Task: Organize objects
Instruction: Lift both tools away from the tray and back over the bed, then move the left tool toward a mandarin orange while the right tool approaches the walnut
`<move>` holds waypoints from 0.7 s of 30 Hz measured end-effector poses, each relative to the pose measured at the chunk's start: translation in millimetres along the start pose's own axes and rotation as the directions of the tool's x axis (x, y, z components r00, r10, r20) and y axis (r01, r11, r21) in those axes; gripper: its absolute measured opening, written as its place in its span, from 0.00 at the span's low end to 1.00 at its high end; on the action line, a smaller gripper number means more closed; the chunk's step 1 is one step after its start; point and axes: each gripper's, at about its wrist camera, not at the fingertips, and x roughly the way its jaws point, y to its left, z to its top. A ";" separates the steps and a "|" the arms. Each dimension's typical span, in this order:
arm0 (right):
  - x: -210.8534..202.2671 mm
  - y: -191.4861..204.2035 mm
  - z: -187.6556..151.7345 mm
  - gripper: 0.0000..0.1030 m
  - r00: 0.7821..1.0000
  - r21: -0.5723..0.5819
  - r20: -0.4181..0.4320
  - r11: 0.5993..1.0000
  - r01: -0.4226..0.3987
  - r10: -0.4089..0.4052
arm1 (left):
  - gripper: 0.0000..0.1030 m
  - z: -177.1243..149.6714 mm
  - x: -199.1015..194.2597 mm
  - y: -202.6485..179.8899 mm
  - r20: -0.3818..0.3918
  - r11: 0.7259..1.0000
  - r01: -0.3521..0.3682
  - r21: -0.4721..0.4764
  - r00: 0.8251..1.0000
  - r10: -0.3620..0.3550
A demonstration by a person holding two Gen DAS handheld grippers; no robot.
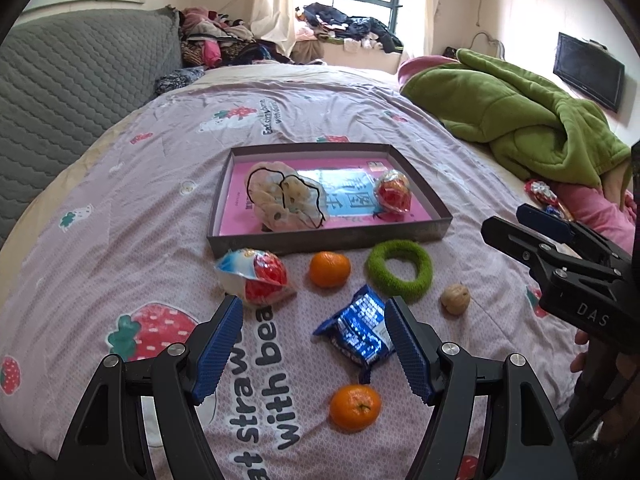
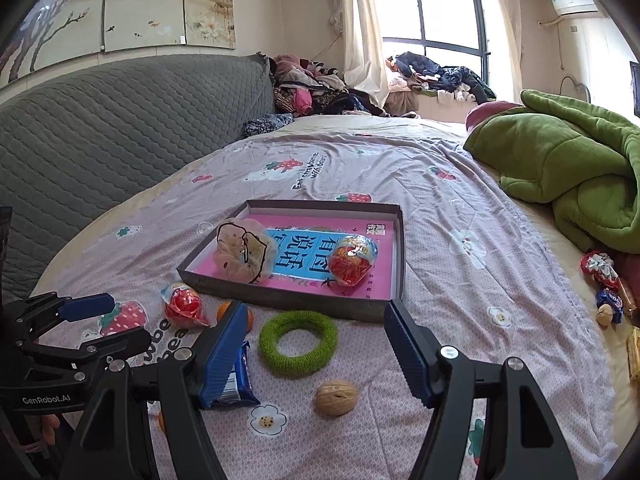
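A shallow grey box (image 1: 332,240) (image 2: 280,300) with a pink book inside lies on the bed. In it are a frilly scrunchie (image 1: 280,200) (image 2: 242,254) and a wrapped red snack (image 1: 394,192) (image 2: 354,262). In front lie a red wrapped snack (image 1: 260,280) (image 2: 182,306), two tangerines (image 1: 330,268) (image 1: 355,407), a green ring (image 1: 400,270) (image 2: 298,342), a blue packet (image 1: 360,328) (image 2: 238,380) and a walnut (image 1: 455,298) (image 2: 336,396). My left gripper (image 1: 314,344) is open above the blue packet. My right gripper (image 2: 316,348) is open above the ring and walnut.
A green blanket (image 1: 520,120) (image 2: 568,168) is heaped at the right. More wrapped sweets (image 2: 608,288) lie by the right edge. A grey quilted headboard (image 2: 120,128) stands at the left, with piled clothes (image 2: 312,88) behind.
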 end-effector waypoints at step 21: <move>9.4 0.5 -23.7 0.68 0.998 -0.005 -0.068 1.000 0.010 -0.010 | 0.72 -37.3 8.4 -5.5 -0.059 0.997 0.069 0.018 0.996 -0.068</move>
